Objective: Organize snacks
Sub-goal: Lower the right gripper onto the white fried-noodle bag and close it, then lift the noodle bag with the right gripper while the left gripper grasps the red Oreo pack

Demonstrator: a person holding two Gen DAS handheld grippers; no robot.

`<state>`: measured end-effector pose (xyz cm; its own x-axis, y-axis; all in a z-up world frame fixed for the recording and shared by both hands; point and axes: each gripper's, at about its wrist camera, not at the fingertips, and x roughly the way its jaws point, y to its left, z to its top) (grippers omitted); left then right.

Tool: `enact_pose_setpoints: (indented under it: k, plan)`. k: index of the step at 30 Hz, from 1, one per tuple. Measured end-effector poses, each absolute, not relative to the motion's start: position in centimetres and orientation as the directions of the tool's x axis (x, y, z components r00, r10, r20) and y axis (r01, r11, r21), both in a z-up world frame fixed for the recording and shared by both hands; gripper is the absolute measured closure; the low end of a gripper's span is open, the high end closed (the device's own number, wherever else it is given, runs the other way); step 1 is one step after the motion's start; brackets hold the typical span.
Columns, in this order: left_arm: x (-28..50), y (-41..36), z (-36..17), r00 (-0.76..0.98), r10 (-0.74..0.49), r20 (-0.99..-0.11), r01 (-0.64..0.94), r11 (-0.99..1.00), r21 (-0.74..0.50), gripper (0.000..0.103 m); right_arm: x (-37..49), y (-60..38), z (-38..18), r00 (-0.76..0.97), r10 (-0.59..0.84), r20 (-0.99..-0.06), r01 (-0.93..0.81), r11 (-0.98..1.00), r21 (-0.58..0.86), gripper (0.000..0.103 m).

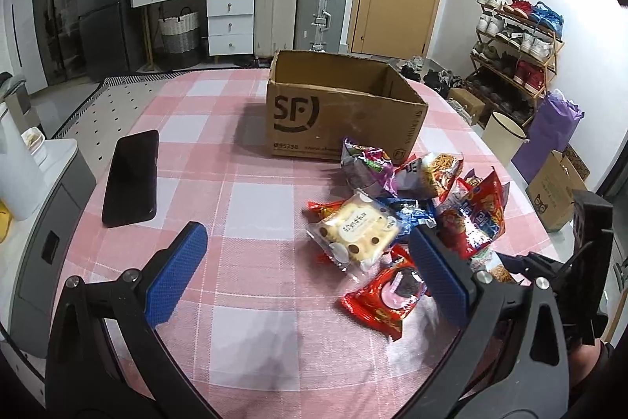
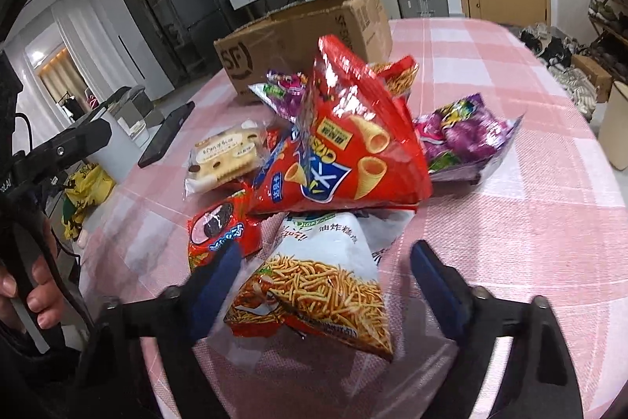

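An open cardboard box stands on the pink checked table; it also shows in the right wrist view. A pile of snack bags lies in front of it: a clear cookie pack, a red cookie bag, a red cone-snack bag, purple bags and a white fried-noodle bag. My left gripper is open over the table, its right finger beside the cookie packs. My right gripper is open with the white fried-noodle bag between its fingers.
A black phone lies on the table's left side. A white appliance stands on a side unit left of the table. Suitcases, drawers and a shoe rack line the room behind.
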<state>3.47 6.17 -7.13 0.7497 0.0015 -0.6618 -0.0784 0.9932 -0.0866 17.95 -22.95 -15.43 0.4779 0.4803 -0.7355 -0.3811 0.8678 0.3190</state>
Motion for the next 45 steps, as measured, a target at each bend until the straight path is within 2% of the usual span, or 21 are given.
enact_pose_setpoints:
  k: [3, 4, 6, 8, 26, 45]
  plan:
    - [3.5, 6.3, -7.3, 0.747, 0.012, -0.665, -0.086, 0.993, -0.079, 0.001, 18.3, -22.4, -16.1, 0.449, 0.490, -0.747, -0.381, 0.862, 0.335, 0.035]
    - [3.6, 6.4, -7.4, 0.743, 0.011, -0.669, -0.087, 0.993, -0.079, 0.001, 18.1, -22.2, -16.1, 0.460, 0.473, -0.751, -0.382, 0.869, 0.313, 0.045]
    - [3.6, 6.4, -7.5, 0.739, 0.005, -0.674, -0.083, 0.993, -0.084, 0.001, 18.4, -22.2, -16.1, 0.449, 0.471, -0.759, -0.381, 0.869, 0.314, 0.048]
    - [3.6, 6.4, -7.6, 0.737, 0.008, -0.676, -0.084, 0.993, -0.080, 0.001, 18.3, -22.3, -16.0, 0.447, 0.475, -0.758, -0.377, 0.869, 0.321, 0.055]
    - [3.2, 6.3, -7.5, 0.726, -0.023, -0.687, -0.056, 0.994, -0.092, 0.001, 16.3, -23.0, -14.0, 0.487, 0.489, -0.724, -0.405, 0.861, 0.309, 0.057]
    - [3.8, 5.6, -8.4, 0.696, -0.039, -0.717, -0.026, 0.997, -0.079, 0.001, 13.1, -25.2, -8.1, 0.605, 0.512, -0.610, -0.420, 0.856, 0.302, 0.057]
